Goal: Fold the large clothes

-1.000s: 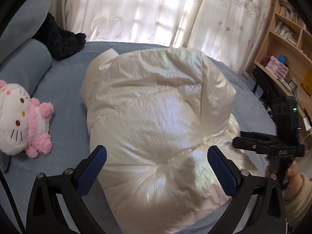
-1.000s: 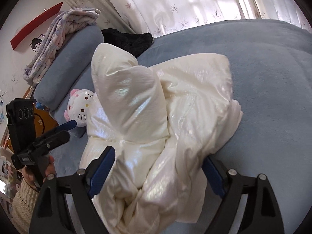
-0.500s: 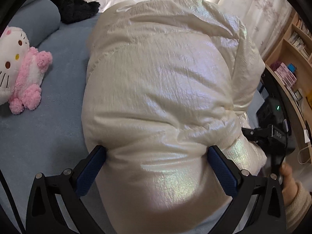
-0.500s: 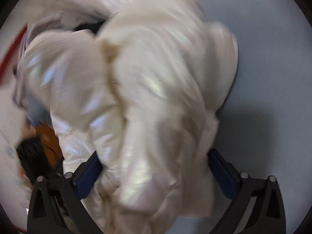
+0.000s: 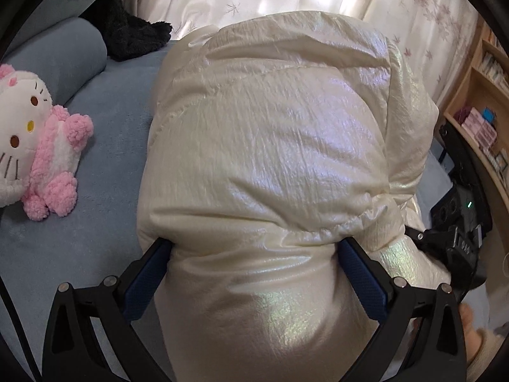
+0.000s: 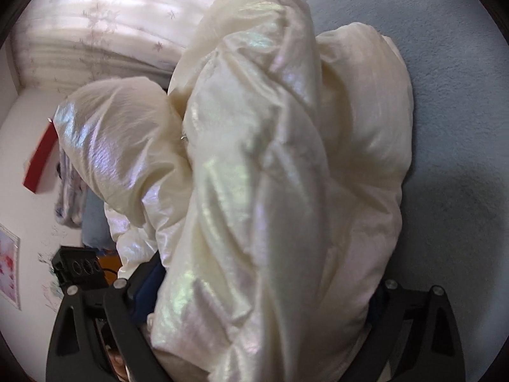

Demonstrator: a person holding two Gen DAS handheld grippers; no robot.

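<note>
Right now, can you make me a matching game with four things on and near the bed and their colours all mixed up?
Things:
1. puffy jacket
2. plush kitty
3. fuzzy throw
4. bookshelf

Colours:
A. black
B. shiny cream
C. light wood
D. pink and white

Pairs: 1-B, 2-D, 3-A, 4-C

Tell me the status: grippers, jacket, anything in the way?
Left gripper straddling puffy pearly-white down jacket. Right gripper closing around its bunched side. Pink-and-white plush cat lies clear.
</note>
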